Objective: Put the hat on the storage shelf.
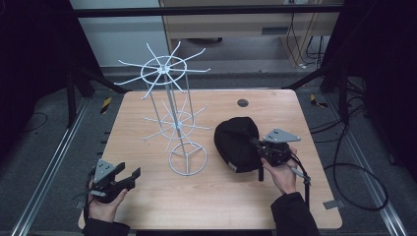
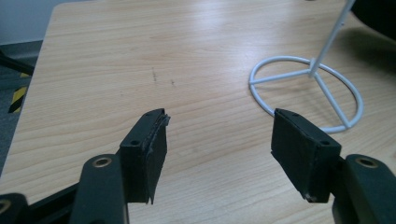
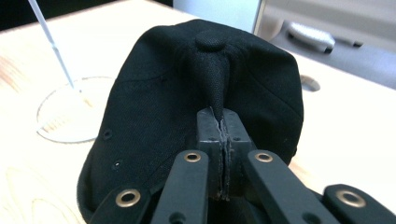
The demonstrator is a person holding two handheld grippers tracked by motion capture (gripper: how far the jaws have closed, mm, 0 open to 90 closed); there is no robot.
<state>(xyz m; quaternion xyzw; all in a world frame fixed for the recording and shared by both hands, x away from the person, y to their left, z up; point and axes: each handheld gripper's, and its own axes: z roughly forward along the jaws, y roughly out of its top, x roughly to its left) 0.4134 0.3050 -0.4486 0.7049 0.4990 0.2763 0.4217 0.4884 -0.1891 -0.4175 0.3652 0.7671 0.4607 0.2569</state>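
A black cap (image 1: 237, 142) lies on the wooden table (image 1: 147, 206), right of centre. My right gripper (image 1: 255, 143) is shut on a pinched fold of the black cap's (image 3: 187, 98) crown fabric, just below its top button (image 3: 211, 41); in the right gripper view the right gripper (image 3: 219, 122) has its jaws pressed together. A white wire hat stand (image 1: 172, 105) with two tiers of spokes rises mid-table on a ring base (image 2: 306, 91). My left gripper (image 1: 129, 176) rests open near the front left corner; the left gripper (image 2: 219, 126) has bare table between its jaws.
A round grommet hole (image 1: 243, 103) sits in the table near the back edge. Dark curtains and metal rails flank the table. Cables (image 1: 354, 167) trail on the floor at the right. The stand's ring base is a short way ahead and right of the left gripper.
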